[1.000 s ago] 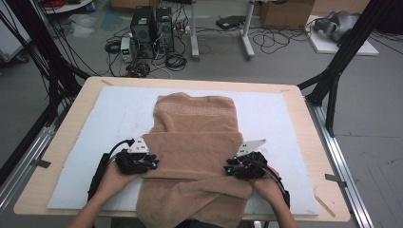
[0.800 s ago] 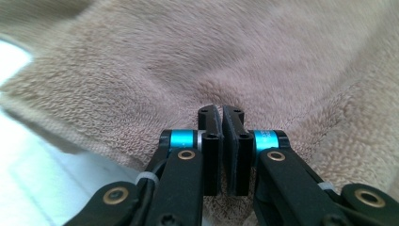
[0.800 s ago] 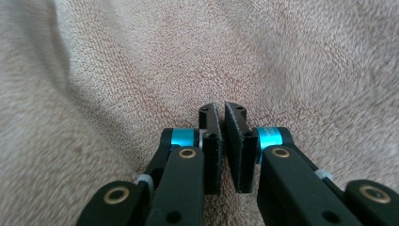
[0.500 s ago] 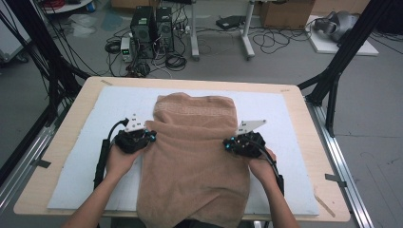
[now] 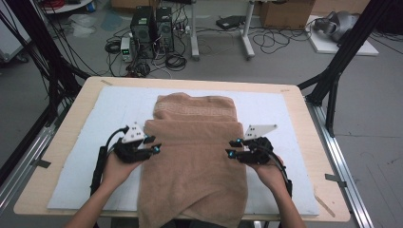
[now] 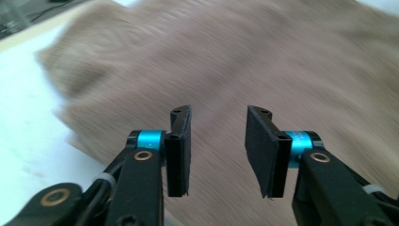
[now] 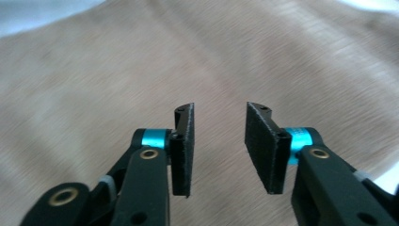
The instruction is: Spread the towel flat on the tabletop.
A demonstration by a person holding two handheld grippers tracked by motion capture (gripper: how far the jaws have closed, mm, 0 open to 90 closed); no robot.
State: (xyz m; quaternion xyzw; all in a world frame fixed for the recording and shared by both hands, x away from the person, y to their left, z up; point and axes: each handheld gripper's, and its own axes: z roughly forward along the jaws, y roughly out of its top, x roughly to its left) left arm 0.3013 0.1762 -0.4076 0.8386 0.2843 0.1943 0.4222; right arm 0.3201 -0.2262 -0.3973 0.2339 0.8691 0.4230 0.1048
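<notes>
A pale wooden bench (image 5: 66,137) stands on a grey floor (image 5: 375,90), its top covered by a white sheet (image 5: 109,109). Black frame struts (image 5: 347,52) rise at both far corners, and metal rails (image 5: 342,161) run along its sides. Beyond the far edge, two dark computer towers (image 5: 152,26) sit on the floor among tangled black cables (image 5: 280,40) (a small white box stands beside them). White table legs (image 5: 244,33) stand further back, with cardboard boxes (image 5: 285,12) behind. The light is even and soft.
</notes>
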